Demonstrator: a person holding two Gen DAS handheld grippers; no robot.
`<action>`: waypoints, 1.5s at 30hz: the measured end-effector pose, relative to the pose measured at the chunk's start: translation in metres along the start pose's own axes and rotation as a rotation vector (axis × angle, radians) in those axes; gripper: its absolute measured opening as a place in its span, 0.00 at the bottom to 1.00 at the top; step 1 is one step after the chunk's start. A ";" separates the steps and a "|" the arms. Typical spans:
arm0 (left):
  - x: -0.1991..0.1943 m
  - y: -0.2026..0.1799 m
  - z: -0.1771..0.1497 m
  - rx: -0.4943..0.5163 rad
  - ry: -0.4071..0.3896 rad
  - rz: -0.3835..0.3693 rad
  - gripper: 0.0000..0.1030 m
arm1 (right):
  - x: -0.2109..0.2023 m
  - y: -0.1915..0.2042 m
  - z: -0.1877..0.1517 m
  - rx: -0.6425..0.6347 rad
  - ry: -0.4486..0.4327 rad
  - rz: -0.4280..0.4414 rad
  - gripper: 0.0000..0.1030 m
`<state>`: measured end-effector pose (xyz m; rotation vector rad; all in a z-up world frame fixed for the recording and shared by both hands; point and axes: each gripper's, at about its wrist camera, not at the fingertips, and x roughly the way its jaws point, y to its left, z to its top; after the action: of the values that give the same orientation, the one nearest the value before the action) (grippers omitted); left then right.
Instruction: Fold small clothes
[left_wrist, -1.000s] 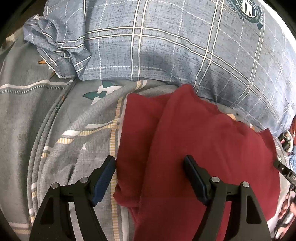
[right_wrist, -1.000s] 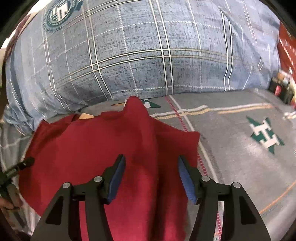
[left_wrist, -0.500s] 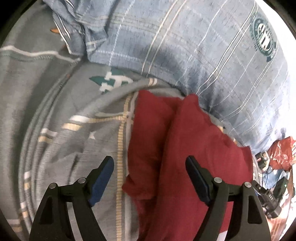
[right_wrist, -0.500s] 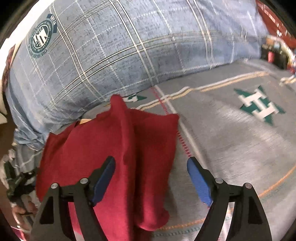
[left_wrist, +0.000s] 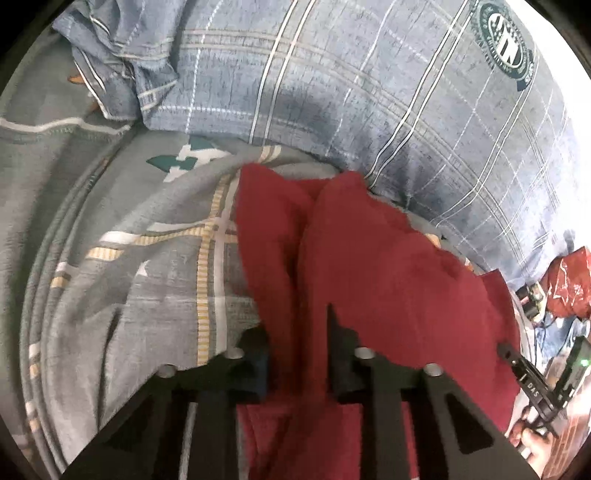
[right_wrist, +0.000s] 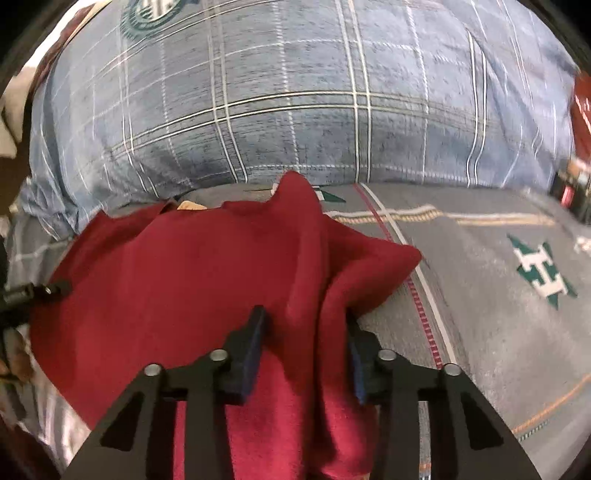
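Observation:
A dark red garment lies folded on the grey patterned bed sheet, its far end by a blue plaid pillow. My left gripper is closed on a bunched fold at the garment's left near edge. In the right wrist view the same garment fills the lower left. My right gripper is closed on a raised fold at its right near edge, with cloth filling the gap between the jaws.
The blue plaid pillow spans the back of both views. A crumpled blue plaid cloth lies at the far left. Red packaging and small items sit at the right bed edge.
Both grippers were open above the garment; both have moved down and closed on folds of the red cloth. The cloth is now bunched up between the jaws.

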<state>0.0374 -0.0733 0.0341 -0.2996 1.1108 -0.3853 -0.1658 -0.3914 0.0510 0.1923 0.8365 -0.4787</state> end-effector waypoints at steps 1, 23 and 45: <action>-0.007 -0.001 -0.001 -0.006 -0.011 -0.009 0.16 | -0.006 0.001 0.001 -0.003 -0.017 -0.004 0.24; -0.069 0.052 -0.057 -0.139 0.023 0.012 0.43 | -0.043 -0.038 -0.001 0.159 -0.034 0.001 0.29; -0.081 0.017 -0.061 0.011 -0.051 0.165 0.58 | -0.008 0.101 0.041 -0.154 -0.049 0.223 0.50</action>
<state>-0.0471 -0.0248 0.0664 -0.2052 1.0743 -0.2363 -0.0949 -0.3140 0.0821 0.1295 0.7895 -0.2087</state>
